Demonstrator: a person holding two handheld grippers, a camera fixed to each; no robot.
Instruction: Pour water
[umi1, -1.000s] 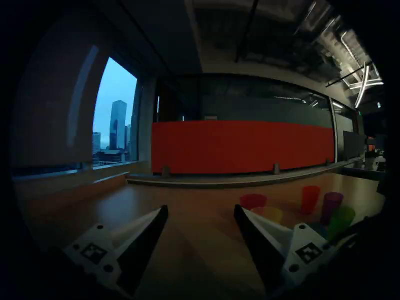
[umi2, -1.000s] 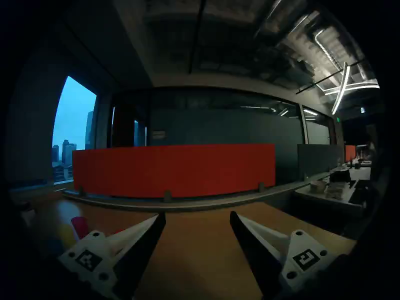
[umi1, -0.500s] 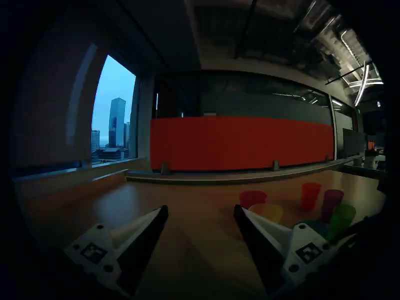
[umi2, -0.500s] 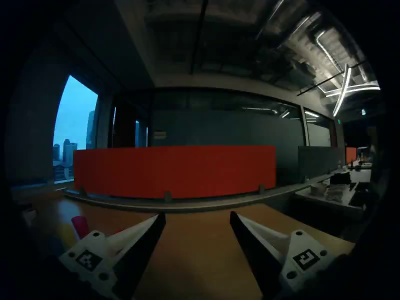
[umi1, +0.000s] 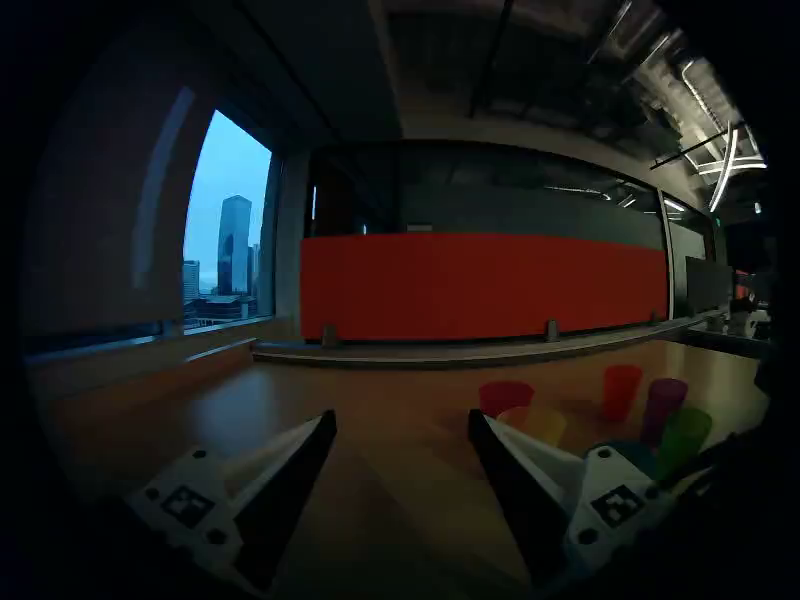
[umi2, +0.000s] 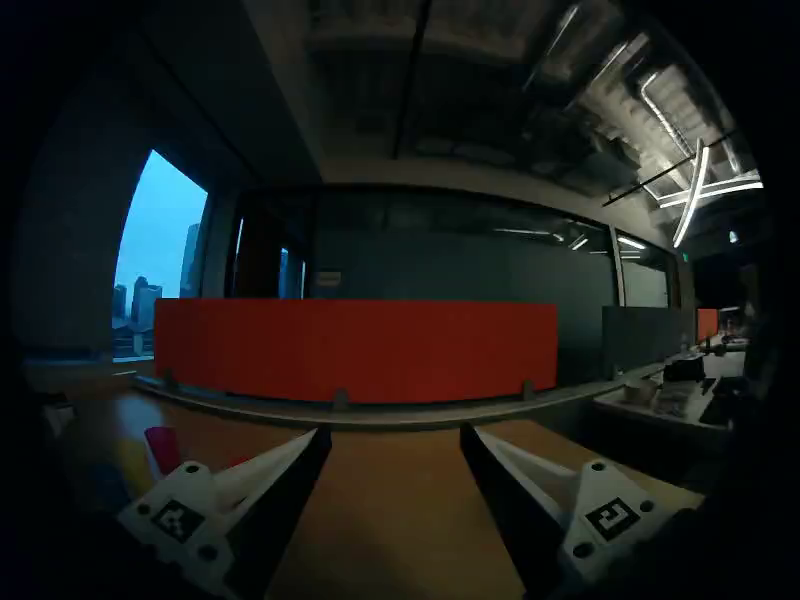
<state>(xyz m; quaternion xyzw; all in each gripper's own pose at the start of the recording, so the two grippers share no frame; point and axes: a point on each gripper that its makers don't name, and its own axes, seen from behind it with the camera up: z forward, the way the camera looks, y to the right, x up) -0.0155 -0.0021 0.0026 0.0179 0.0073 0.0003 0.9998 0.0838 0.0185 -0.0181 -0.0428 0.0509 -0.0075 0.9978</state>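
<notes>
Several coloured plastic cups stand on the wooden table (umi1: 390, 420) in the left gripper view: a red cup (umi1: 505, 396), a yellow cup (umi1: 538, 425), an orange-red cup (umi1: 621, 391), a purple cup (umi1: 664, 406) and a green cup (umi1: 686, 434), all to the right of my left gripper (umi1: 400, 440), which is open and empty. In the right gripper view, my right gripper (umi2: 395, 450) is open and empty over the table (umi2: 400, 500). A pinkish-red cup (umi2: 161, 445) peeks out behind its left finger (umi2: 250, 490).
A red partition (umi1: 480, 288) runs along the table's far edge. A window (umi1: 228, 245) lies to the left. Another desk with dim objects (umi2: 680, 385) stands at the right in the right gripper view.
The right gripper view has tilted slightly upward and the partition sits lower in it. The left gripper has barely moved.
</notes>
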